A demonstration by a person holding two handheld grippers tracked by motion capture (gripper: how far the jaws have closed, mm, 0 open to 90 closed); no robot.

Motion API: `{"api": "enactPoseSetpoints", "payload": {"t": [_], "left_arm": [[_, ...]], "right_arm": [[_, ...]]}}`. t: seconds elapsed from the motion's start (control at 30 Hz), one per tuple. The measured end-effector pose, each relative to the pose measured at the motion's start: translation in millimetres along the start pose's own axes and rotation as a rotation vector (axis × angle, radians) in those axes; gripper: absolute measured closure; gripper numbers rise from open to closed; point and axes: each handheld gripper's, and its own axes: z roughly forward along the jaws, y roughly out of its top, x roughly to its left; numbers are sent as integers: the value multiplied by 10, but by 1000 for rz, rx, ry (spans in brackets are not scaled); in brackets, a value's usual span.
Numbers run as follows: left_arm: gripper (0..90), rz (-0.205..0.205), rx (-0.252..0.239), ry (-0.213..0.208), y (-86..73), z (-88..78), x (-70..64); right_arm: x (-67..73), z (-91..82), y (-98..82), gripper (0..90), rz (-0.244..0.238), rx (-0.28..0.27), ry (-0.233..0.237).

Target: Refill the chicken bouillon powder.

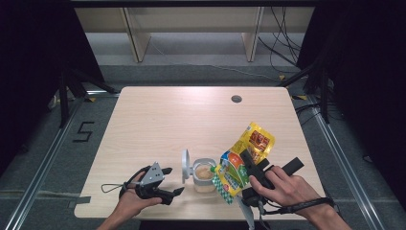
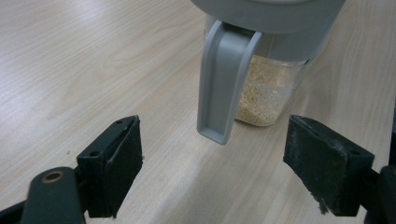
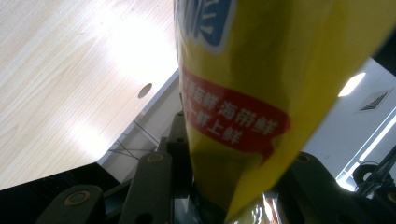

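Yellow pouch clamped in right claw, left claw agape

Table evenly lit — dark surroundings; glare patch, pouch blurred close-up.

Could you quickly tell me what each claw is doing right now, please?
Left claw: open, empty, facing the jar.
Right claw: shut on the yellow packet.

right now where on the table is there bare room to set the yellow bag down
The far half up to the cable hole and the left side beyond the left gripper are bare. It is crowded near the jar, yellow bag and right gripper.
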Motion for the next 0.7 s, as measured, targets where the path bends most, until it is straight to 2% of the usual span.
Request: {"api": "enactPoseSetpoints", "payload": {"t": [0.03,0.07,0.23,0.37,0.4,0.43,0.57,0.7], "left_arm": [[187,5,7,-1,0,-2,2],[186,-25,9,7,-9,-3,-22],[186,8,10,4,-2,-7,1],[186,-4,-1,3,-1,-1,-3],[186,5,8,-1,0,-3,3],[186,-17,16,10,-9,-7,-16],[186,-1,0,2,-1,-3,0],[186,6,12,10,-3,-9,-1]], "right_arm": [[0,0,-1,672,0,0,0],[-3,0,-3,672,-3,1,1],[-7,-1,-5,675,-9,4,-2],[-13,-1,-3,677,-12,8,1],[-14,0,-2,677,-12,8,0],[-13,3,-1,678,-10,7,-3],[-16,11,-6,680,-12,9,2],[-21,8,-12,682,-18,14,-11]]}}
